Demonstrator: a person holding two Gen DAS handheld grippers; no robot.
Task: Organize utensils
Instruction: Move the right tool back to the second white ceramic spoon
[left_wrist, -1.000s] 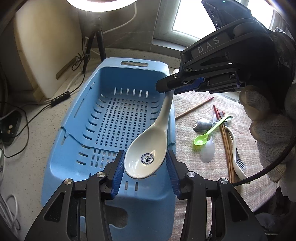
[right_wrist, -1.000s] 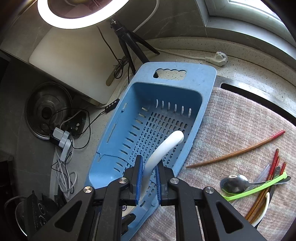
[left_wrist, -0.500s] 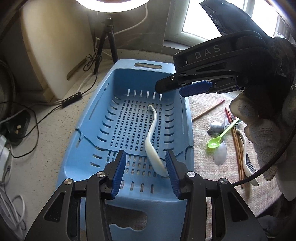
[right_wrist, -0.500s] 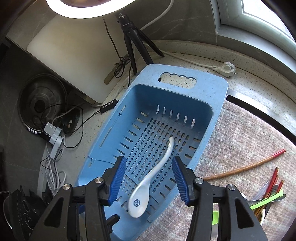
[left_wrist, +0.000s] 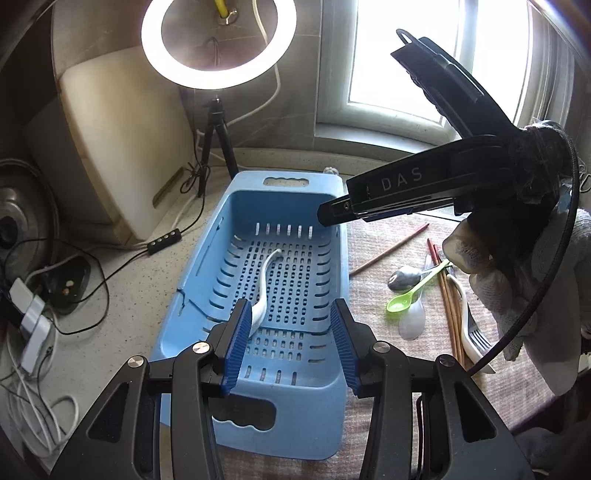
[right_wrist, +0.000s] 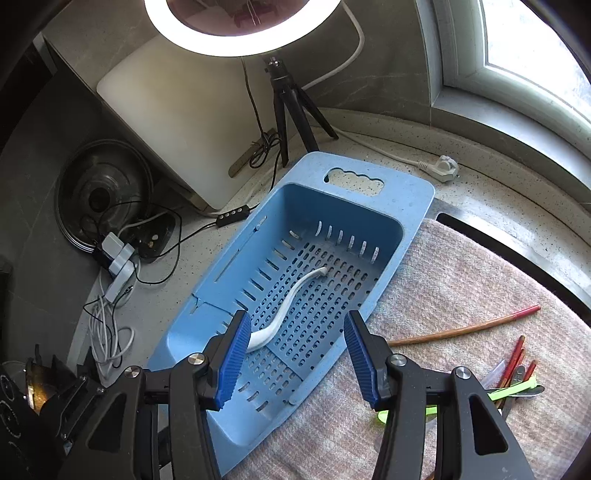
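A white ceramic spoon (left_wrist: 264, 284) lies on its side on the slotted floor of the blue basket (left_wrist: 332, 413); it also shows in the right wrist view (right_wrist: 291, 302) inside the basket (right_wrist: 417, 206). My left gripper (left_wrist: 291, 343) is open and empty above the basket's near end. My right gripper (right_wrist: 297, 358) is open and empty, raised over the basket's near right side; its body shows in the left wrist view (left_wrist: 406, 195). Loose utensils lie on the mat: a green spoon (left_wrist: 410, 295), a metal spoon (left_wrist: 406, 275), red-brown chopsticks (right_wrist: 465, 326).
A woven mat (right_wrist: 461, 273) covers the counter right of the basket. A ring light on a tripod (right_wrist: 284, 103), a white board (right_wrist: 173, 118), cables and a power strip (right_wrist: 118, 266) and a round lid (right_wrist: 99, 192) stand left and behind. A white fork (left_wrist: 469, 328) lies by the chopsticks.
My right gripper opened and let go of the white spoon, which dropped into the basket and rolled onto its side. Both grippers have pulled up and back from the basket.
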